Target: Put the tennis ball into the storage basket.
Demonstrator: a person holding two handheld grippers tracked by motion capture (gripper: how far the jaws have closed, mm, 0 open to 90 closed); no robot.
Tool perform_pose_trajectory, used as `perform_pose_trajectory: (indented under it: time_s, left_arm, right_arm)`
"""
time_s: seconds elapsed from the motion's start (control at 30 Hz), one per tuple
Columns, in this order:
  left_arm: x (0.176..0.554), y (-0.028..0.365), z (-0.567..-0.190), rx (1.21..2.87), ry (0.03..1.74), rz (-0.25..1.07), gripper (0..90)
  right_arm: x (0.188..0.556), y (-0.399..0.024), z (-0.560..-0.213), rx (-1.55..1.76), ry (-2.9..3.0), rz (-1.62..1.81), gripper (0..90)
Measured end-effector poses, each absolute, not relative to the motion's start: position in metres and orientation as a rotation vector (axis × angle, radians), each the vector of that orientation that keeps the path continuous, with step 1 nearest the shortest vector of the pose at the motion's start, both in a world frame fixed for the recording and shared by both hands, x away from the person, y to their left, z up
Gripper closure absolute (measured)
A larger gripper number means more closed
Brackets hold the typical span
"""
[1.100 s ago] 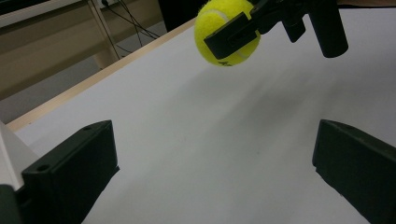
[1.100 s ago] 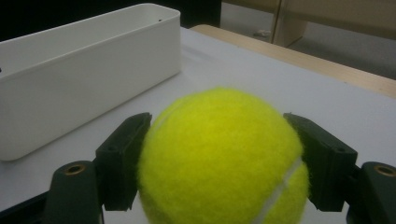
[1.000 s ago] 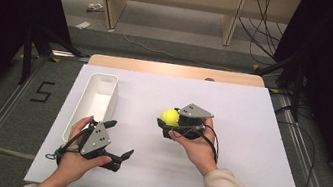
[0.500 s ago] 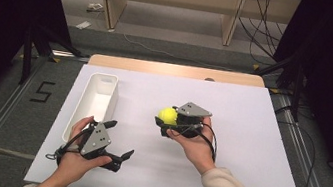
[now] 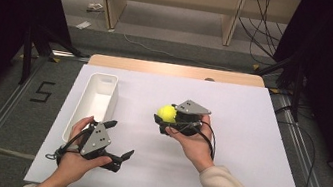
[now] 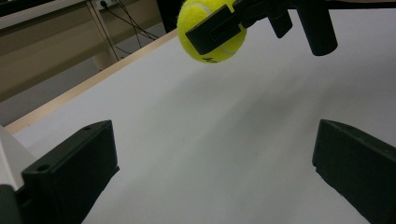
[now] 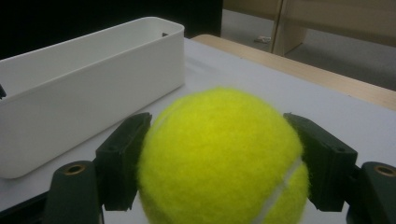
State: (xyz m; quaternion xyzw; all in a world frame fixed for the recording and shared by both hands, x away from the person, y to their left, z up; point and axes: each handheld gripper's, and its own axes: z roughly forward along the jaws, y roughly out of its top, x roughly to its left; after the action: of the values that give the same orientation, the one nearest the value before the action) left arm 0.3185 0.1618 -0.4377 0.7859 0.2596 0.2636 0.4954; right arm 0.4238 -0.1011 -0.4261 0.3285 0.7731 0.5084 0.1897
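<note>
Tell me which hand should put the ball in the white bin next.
Right. The right gripper is already shut on the tennis ball, which is off the table, with the white bin beside it. The left gripper is open and holds nothing.

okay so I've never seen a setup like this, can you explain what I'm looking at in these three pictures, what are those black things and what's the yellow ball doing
A person sits at a white table and holds a hand-operated two-jaw gripper in each hand. The high view looks down from above. The other two pictures come from small cameras riding on the grippers, looking along their black jaws. The right gripper is clamped on a yellow tennis ball, held just above the table. The left gripper is open and holds nothing; its camera sees the ball farther off. A long white bin stands on the table, to the left of the ball.
</note>
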Motion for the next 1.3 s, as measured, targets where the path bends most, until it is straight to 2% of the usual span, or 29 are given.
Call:
perform_pose_trajectory:
  time_s: [1.3]
  left_arm:
    - [0.318,0.162,-0.438,1.901,0.630,0.637,0.0]
  right_arm:
    - [0.426,-0.082,-0.421,0.899,2.171,1.458,27.3]
